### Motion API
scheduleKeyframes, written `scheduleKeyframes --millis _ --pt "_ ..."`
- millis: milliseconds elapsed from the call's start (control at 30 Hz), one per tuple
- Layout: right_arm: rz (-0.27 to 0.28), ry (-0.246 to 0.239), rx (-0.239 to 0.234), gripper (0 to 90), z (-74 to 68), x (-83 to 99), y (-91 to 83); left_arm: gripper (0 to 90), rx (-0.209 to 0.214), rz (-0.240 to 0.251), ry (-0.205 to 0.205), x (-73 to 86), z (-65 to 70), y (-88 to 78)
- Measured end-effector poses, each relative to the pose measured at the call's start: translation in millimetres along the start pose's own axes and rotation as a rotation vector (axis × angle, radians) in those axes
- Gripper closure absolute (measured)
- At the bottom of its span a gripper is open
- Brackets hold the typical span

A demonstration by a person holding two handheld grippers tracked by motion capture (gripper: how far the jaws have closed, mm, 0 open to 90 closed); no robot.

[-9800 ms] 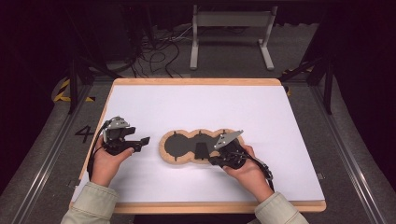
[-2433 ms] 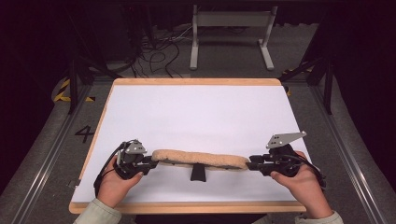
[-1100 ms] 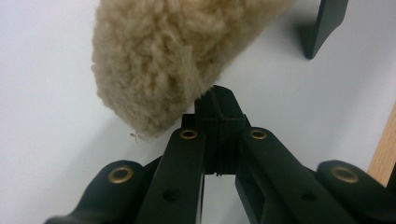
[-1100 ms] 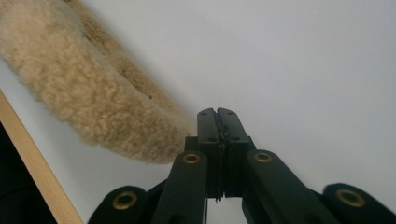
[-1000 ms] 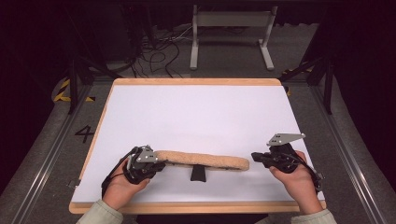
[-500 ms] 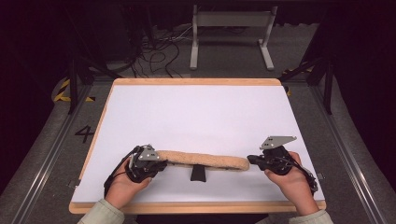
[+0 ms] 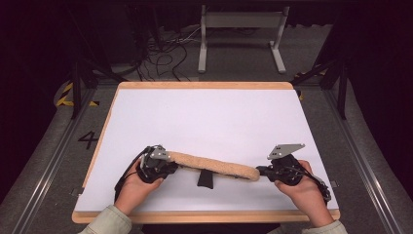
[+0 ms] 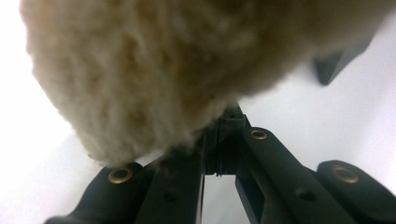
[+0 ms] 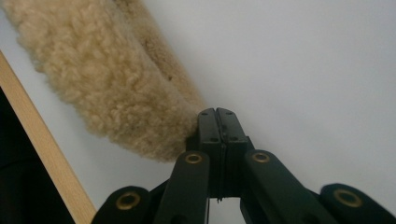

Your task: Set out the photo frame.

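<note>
White covers the top of the wooden-edged table (image 7: 204, 117), and dark floor with loose cables (image 7: 160, 58) and a grey metal stand (image 7: 238, 29) lies behind it. Near the front edge of the table lies a long, flat, beige fleece strip (image 7: 214, 165), stretched between the two grippers. The left gripper (image 7: 163, 165) is at one end of this strip; in the left gripper view its black jaws are pressed together under the woolly end (image 8: 154, 70), but the fleece covers the tips, so I cannot tell if they pinch it. The right gripper (image 7: 263, 171) is at the other end; in the right gripper view its jaws are closed against each other, with the fleece edge (image 9: 116, 88) touching their left side, and no fleece is visible between them. A small black part (image 7: 205, 179) sticks out below the strip, about midway between the grippers. Each gripper is held by a hand, the left hand (image 7: 134, 187) and the right hand (image 7: 304, 190).
</note>
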State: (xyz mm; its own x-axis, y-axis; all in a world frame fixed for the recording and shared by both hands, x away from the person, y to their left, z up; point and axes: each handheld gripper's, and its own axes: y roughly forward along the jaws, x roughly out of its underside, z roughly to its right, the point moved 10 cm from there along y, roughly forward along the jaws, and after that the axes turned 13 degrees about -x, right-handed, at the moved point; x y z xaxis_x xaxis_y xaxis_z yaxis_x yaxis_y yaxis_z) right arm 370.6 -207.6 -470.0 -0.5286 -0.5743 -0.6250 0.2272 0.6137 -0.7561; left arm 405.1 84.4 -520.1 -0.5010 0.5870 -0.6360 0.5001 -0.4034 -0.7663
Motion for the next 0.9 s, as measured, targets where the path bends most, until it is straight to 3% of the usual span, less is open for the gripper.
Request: scheduleKeyframes --millis 533,900 --pt "-0.028 -0.009 -0.034 90.0 -9.3 2.5 5.6 90.0 -0.062 0.006 -0.041 -31.0 -13.2 23.2" --pt "-0.042 -0.026 -0.061 90.0 -17.1 2.1 11.0 90.0 -0.098 0.058 -0.094 -58.1 -17.7 28.3"
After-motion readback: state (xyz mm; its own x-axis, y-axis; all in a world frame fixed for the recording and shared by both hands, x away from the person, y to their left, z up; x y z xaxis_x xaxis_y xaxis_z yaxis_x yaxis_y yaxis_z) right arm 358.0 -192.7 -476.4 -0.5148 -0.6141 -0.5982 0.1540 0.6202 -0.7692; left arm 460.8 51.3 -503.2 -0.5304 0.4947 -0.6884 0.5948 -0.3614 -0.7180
